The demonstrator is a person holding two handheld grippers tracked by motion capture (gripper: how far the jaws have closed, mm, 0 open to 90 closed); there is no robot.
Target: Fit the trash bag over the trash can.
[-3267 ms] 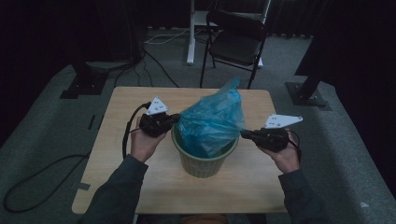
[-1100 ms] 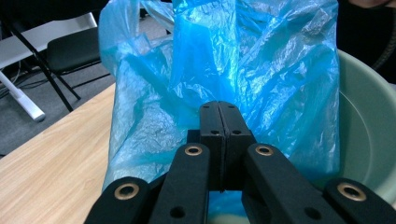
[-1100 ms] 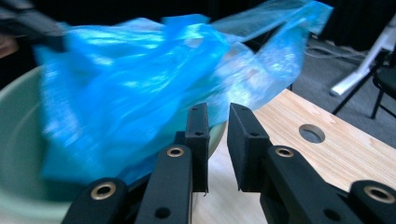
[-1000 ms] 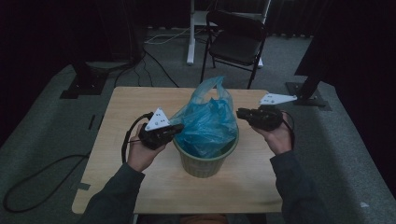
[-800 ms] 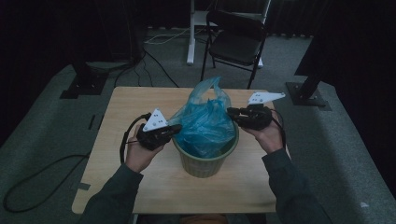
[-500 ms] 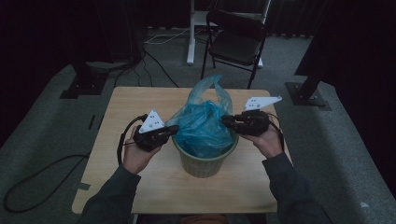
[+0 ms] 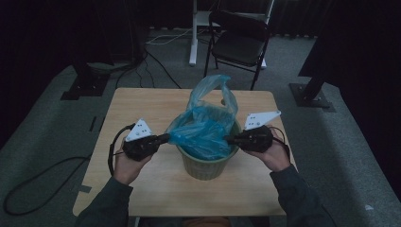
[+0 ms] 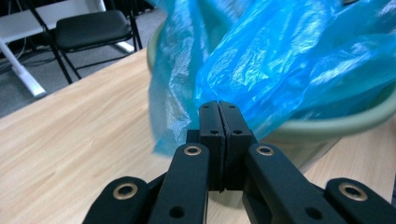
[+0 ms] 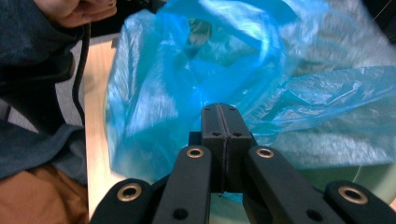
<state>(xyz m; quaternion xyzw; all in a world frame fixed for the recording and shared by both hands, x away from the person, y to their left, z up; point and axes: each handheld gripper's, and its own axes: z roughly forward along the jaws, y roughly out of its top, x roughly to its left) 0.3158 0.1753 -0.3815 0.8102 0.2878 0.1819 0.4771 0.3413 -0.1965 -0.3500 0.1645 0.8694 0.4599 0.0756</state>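
Note:
A pale green bin (image 7: pixel 205 166) stands mid-table with a blue plastic bag (image 7: pixel 203 132) bunched in its mouth, one handle loop sticking up. My left gripper (image 7: pixel 165 137) is at the bin's left rim, shut on a stretched corner of the bag. In the left gripper view the jaws (image 8: pixel 218 105) meet with the blue bag (image 8: pixel 289 70) running out from their tips over the bin rim (image 8: pixel 327 123). My right gripper (image 7: pixel 227 139) is at the right rim; its jaws have just been closing and now meet (image 9: pixel 219 108) on the bag (image 9: pixel 187 84).
The wooden table (image 7: pixel 142 104) has bare room all around the bin. Behind it stand a black folding chair (image 7: pixel 239 42) and a white desk leg (image 7: pixel 193 33). Cables and black stand bases lie on the grey floor.
The right gripper came in from the back right to the bin's right rim. The left gripper slid lower and slightly left, drawing the bag's edge out over the rim.

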